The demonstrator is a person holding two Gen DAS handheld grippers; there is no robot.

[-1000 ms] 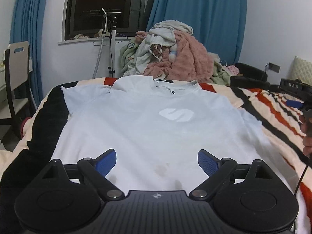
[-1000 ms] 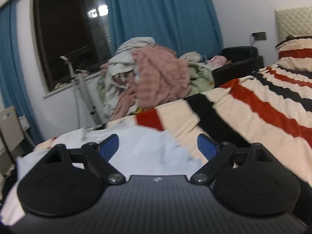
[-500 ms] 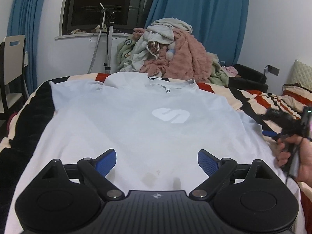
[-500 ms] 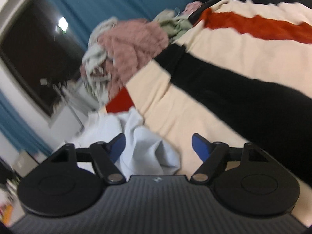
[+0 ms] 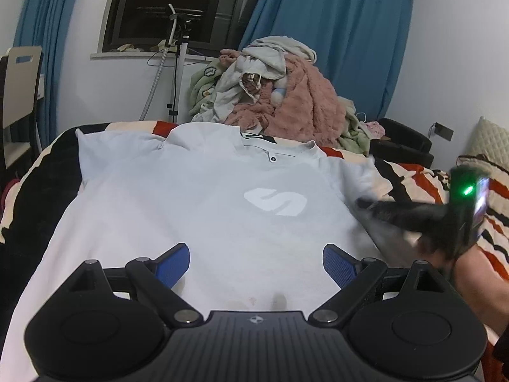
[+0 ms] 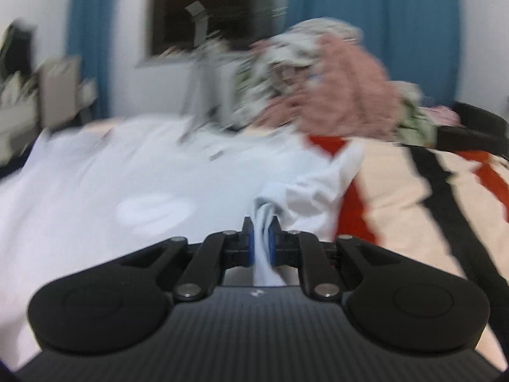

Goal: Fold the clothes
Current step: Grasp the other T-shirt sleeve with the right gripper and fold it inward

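A pale blue T-shirt (image 5: 206, 210) with a white logo lies flat, front up, on the striped bedspread (image 5: 423, 178), collar at the far end. My left gripper (image 5: 256, 264) is open and empty above the shirt's lower middle. My right gripper (image 6: 261, 238) is shut on the shirt's right sleeve (image 6: 305, 191), which is bunched and lifted between the pads. In the left wrist view the right gripper (image 5: 362, 203) shows blurred at the shirt's right edge.
A heap of clothes with a pink fleece (image 5: 299, 102) lies beyond the bed's far end. A stand (image 5: 175, 63) is by the dark window, a chair (image 5: 19, 89) at the far left, a black armchair (image 5: 400, 143) at the right.
My right gripper swung left from the bedspread to the shirt's right sleeve and closed on it. My left gripper stayed open and moved a little forward over the shirt.
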